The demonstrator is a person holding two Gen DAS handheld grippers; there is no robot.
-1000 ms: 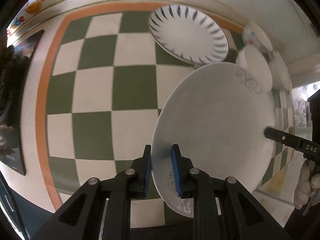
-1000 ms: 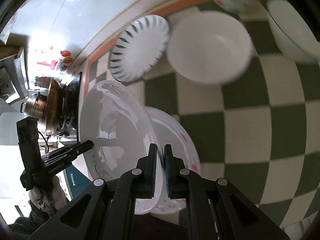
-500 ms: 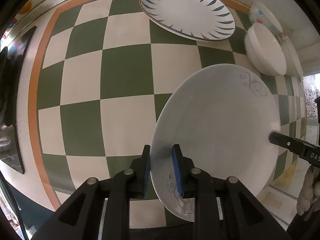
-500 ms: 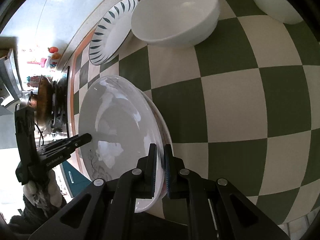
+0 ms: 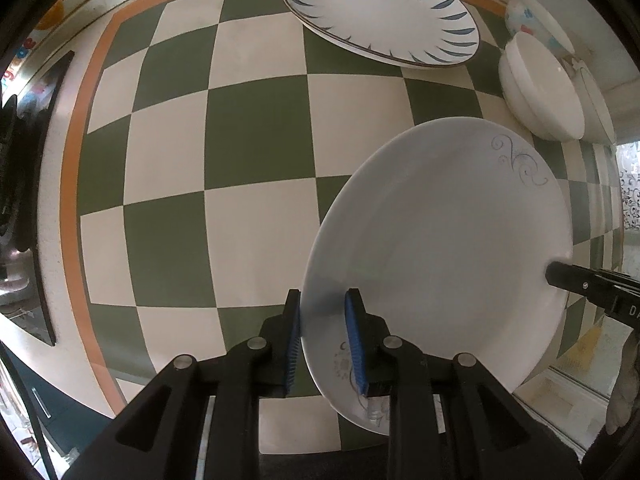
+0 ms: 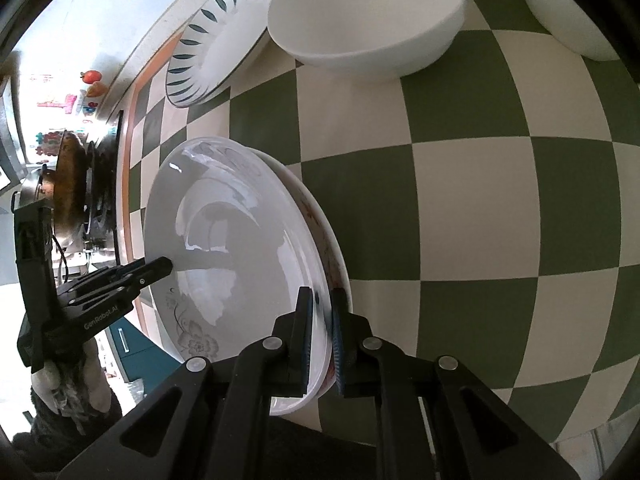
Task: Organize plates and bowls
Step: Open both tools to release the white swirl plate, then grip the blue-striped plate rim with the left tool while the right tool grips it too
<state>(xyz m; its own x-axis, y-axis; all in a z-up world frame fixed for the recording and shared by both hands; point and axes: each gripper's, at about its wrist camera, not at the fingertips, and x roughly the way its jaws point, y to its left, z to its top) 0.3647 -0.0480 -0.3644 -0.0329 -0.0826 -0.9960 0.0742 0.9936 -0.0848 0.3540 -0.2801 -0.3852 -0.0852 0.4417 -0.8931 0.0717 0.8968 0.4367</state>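
Counter: A green-and-cream checked worktop carries the crockery; a leaf-patterned plate sits at the far edge, with a plain white bowl just beside it.
Task plate: The white scroll-patterned plate hangs tilted above the checks, held at opposite rims by two tools; in the right wrist view it sits right over a second, floral-edged plate, the two apparently nested or about to be.
Step in hand: Judged from this, the plate is being set down onto the one beneath. Doing it well likely means bringing both sides down evenly, centring rim over rim, and easing the grips off only once the plate is bearing, so that china does not clack or slide.
Left gripper: The left gripper points straight down, its blue pads nearly closed and pinching the near rim.
Right gripper: The right gripper slants steeply downward; its jaws, almost shut, have just been opening slightly, with the rim between them.
Hand: A gloved hand grips the left tool's handle.
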